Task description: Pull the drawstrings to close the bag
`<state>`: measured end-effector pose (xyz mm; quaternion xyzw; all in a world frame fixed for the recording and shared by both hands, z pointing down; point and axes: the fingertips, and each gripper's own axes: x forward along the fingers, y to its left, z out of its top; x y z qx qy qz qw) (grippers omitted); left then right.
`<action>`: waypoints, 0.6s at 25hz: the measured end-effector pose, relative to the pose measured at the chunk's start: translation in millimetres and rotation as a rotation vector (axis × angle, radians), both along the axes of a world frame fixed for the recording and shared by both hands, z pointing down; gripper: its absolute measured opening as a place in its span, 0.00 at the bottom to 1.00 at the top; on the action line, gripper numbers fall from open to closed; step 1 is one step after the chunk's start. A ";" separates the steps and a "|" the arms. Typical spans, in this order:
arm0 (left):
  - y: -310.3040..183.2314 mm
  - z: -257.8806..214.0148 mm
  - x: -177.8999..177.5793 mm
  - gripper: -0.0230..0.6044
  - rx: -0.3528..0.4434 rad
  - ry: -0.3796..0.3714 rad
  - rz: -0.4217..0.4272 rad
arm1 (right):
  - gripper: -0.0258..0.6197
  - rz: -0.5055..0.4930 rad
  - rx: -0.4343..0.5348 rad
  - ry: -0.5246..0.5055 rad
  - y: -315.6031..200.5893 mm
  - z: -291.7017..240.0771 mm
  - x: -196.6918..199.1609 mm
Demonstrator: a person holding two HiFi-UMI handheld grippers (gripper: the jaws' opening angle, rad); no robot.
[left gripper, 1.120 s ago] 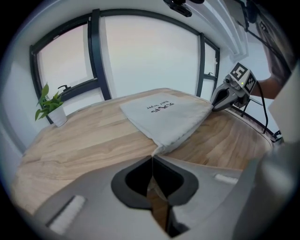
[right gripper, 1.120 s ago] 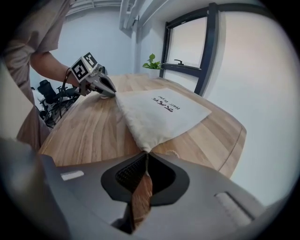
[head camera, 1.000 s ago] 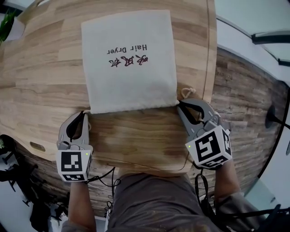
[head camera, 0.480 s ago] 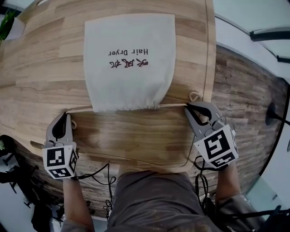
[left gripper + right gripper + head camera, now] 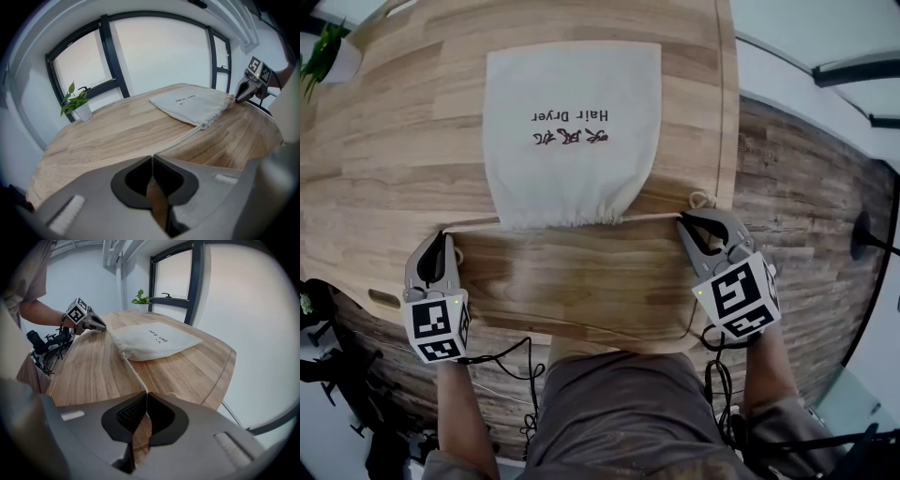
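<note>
A cream cloth bag (image 5: 572,131) printed "Hair Dryer" lies flat on the wooden table (image 5: 384,159), its mouth gathered at the near edge (image 5: 567,220). A drawstring (image 5: 473,225) runs taut from the mouth to my left gripper (image 5: 442,234), which is shut on it. The other drawstring (image 5: 652,217) runs right to my right gripper (image 5: 682,221), shut on it too. In the left gripper view the bag (image 5: 192,101) and string (image 5: 180,138) lead to the jaws (image 5: 152,158). The right gripper view shows the bag (image 5: 154,341), the string (image 5: 131,371) and the closed jaws (image 5: 146,393).
A knotted loop of cord (image 5: 701,199) lies by the table's right edge. A potted plant (image 5: 77,105) stands at the table's far side by the window. Cables (image 5: 502,361) hang below the near table edge, in front of the person's lap.
Both grippers pulled outward, drawing the strings taut and gathering the bag's mouth narrow. In the last half second the left gripper eased slightly back inward.
</note>
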<state>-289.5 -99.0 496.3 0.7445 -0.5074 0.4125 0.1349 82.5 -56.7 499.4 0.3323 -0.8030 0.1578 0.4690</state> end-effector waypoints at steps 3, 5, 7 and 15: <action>5.5 -1.2 6.9 0.06 0.010 -0.002 -0.016 | 0.10 0.014 0.023 0.012 -1.9 0.9 -0.7; 11.1 -2.3 11.3 0.09 -0.006 0.009 -0.018 | 0.11 0.007 0.017 0.012 -1.0 1.2 -1.1; 21.1 -2.4 14.6 0.25 -0.043 0.032 -0.014 | 0.20 -0.011 -0.008 -0.008 4.9 -0.4 -3.9; 71.7 -28.8 16.7 0.44 -0.078 0.081 -0.009 | 0.31 -0.067 0.039 -0.097 13.4 -39.6 -30.7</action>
